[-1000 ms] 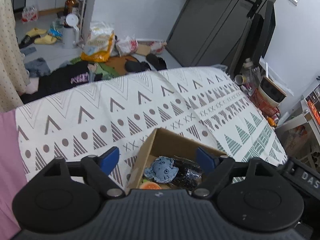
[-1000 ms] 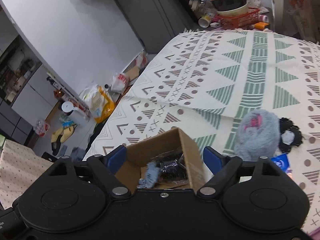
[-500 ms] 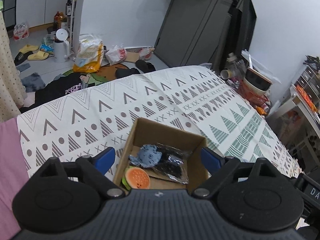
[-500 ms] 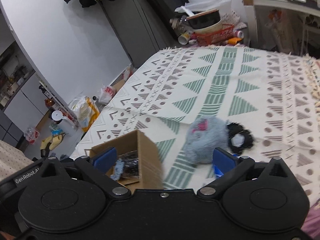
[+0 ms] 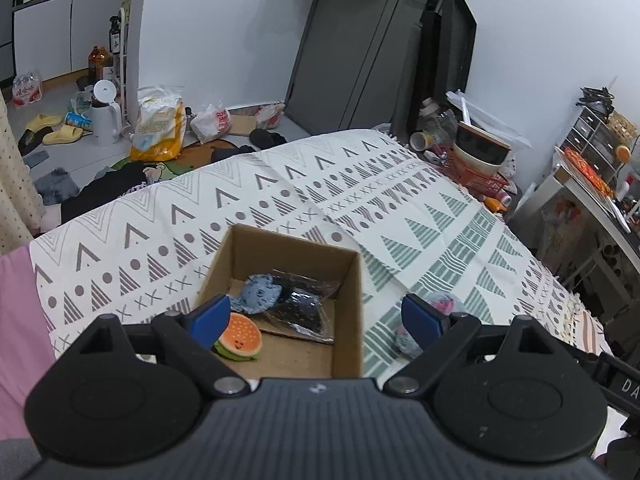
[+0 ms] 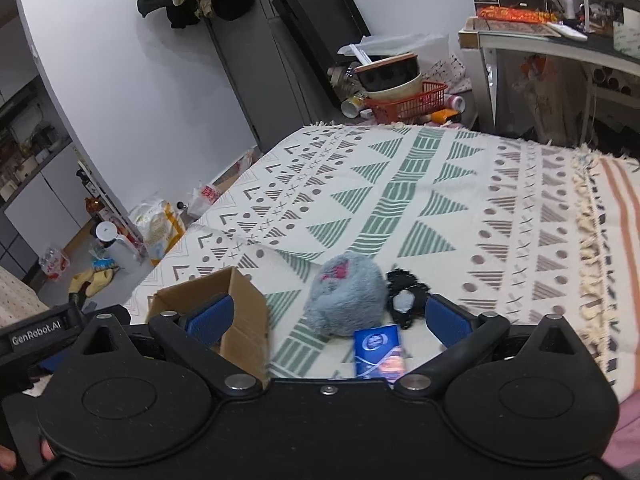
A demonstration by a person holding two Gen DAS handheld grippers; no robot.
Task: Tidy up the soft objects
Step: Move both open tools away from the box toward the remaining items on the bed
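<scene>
An open cardboard box [image 5: 352, 280] [image 6: 240, 312] sits on the patterned bedspread [image 5: 280, 196]. It holds a blue plush [image 5: 258, 294], a black plastic-wrapped item [image 5: 304, 308] and a burger-shaped toy [image 5: 240, 338]. My left gripper [image 5: 316, 318] is open above the box with nothing between its fingers. To the right of the box lie a grey fluffy plush [image 6: 346, 300] [image 5: 442, 306], a black fuzzy item [image 6: 404, 298] and a small blue packet [image 6: 378, 350]. My right gripper [image 6: 326, 314] is open over the plush and packet, holding nothing.
The bedspread [image 6: 420, 208] ends in a fringe [image 6: 586, 248] by an orange-striped cover. Past the bed are a red basket with bowls [image 6: 404, 96], a desk [image 6: 560, 40], dark doors [image 5: 352, 48], and bags, a jug and slippers on the floor [image 5: 120, 128].
Both grippers have lifted and pulled back. The left view now shows the whole box and the burger toy. The right gripper swung right, from over the box to over the grey plush.
</scene>
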